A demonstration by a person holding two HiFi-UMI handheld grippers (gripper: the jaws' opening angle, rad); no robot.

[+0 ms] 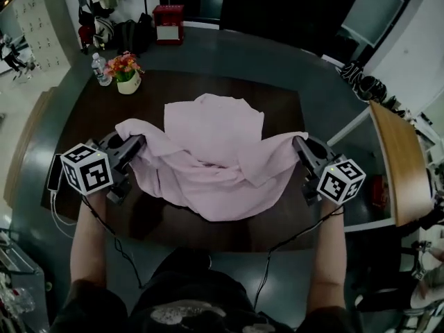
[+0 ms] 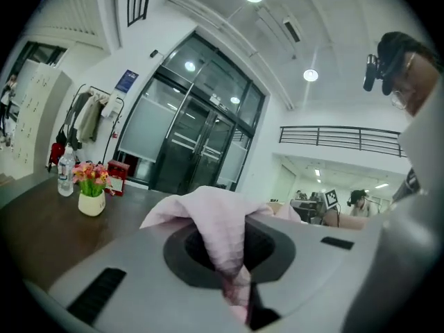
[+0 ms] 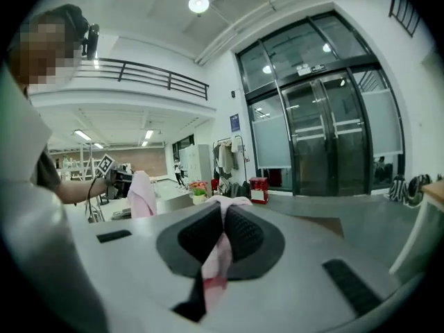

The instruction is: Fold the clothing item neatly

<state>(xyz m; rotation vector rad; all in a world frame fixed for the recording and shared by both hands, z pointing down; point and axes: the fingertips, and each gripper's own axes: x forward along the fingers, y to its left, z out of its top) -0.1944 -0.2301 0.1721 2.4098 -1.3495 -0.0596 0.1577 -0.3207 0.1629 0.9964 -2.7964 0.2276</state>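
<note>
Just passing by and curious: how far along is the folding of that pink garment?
Early, I'd say. Done: the pink garment is laid out on the dark table. In hand: the left hand-held gripper and the right hand-held gripper are each shut on one side of it. Left: it looks rumpled, with no neat fold yet.

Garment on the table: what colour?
The garment is plain pale pink, best seen in the head view.
</note>
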